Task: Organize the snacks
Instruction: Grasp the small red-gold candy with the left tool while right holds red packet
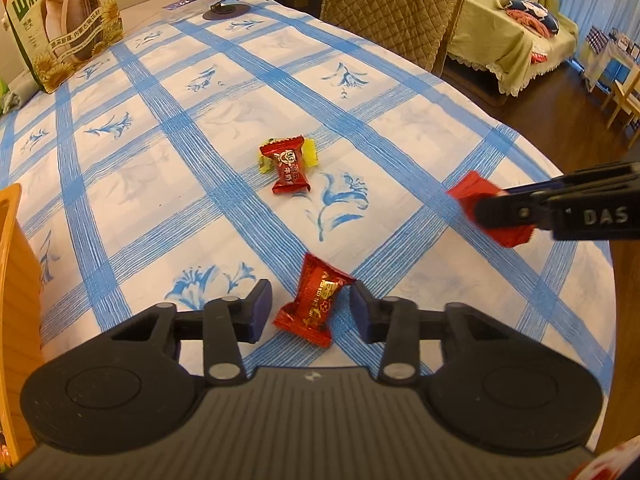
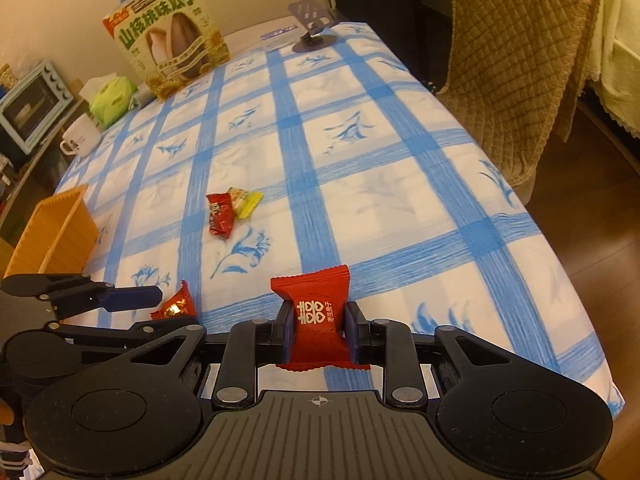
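Left wrist view looks down along the left gripper (image 1: 310, 306) at a table (image 1: 400, 128) covered by a white cloth with blue checks and blue flowers. A red candy with gold print (image 1: 314, 302) lies on the cloth between the jaws; the right pad sits at the wrapper's edge, the left pad stands a little clear of it, so the jaws are narrow around the candy but not clamped on it. Beyond that candy, toward the middle of the table, a second red candy (image 1: 289, 170) lies partly over a yellow candy (image 1: 311, 151). To the right of the gold-printed candy, the right gripper (image 1: 486, 210) holds a red candy with white characters (image 1: 466, 194) above the cloth. An orange basket (image 1: 12, 240) stands to the left of the gold-printed candy, at the table's near edge.

From the right wrist view, the right gripper (image 2: 318, 330) has its jaws pressed on both sides of the red candy with white characters (image 2: 316, 312), which stands upright between the pads. The left gripper (image 2: 160, 300) reaches in from the left with the gold-printed candy (image 2: 178, 302) at its tips. At the far end of the table stands a sunflower seed box (image 2: 172, 36), with a green tissue pack (image 2: 110, 98) and a white mug (image 2: 82, 136) to its left.
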Tool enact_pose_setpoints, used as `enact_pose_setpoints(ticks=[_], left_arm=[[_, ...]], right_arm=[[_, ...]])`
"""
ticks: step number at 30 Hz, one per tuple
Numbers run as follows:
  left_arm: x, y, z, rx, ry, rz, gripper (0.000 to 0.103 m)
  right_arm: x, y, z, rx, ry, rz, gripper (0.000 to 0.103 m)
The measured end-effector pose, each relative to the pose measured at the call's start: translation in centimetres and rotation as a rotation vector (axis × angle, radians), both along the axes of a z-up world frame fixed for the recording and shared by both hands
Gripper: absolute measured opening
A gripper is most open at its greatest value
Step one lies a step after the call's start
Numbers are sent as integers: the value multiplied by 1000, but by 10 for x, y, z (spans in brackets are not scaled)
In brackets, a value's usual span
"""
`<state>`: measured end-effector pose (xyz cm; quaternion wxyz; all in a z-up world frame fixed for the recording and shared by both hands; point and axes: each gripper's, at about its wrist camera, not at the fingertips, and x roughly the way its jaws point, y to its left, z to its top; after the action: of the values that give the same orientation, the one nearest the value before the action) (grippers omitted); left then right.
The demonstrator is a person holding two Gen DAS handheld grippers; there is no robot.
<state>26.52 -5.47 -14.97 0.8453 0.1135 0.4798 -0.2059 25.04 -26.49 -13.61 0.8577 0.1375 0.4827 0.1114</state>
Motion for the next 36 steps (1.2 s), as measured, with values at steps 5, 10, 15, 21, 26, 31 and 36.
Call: enact_pose_setpoints(ticks=[5, 10, 15, 21, 26, 31, 36], left_arm=[[0, -2, 0, -9, 3, 1, 19], [-5, -3, 8, -23, -10, 8, 18], [-12, -3, 22, -43, -31, 18, 18], [-25, 3, 41, -72, -58, 48, 18], [-42, 14, 58, -103, -73, 84, 18], [-64, 30, 75, -130, -89, 126, 18], [-90, 50, 92, -151, -115, 176, 18]], right_arm=[[-7, -9, 2, 5, 0, -19, 26], [-10, -12, 6, 8, -10, -20, 26], [-14, -12, 12, 12, -26, -9, 26], [-21, -9, 23, 20, -50, 15, 26], [-28, -3, 34, 32, -75, 46, 26], [-38, 6, 48, 47, -101, 93, 26], [-49, 19, 61, 63, -122, 149, 26]])
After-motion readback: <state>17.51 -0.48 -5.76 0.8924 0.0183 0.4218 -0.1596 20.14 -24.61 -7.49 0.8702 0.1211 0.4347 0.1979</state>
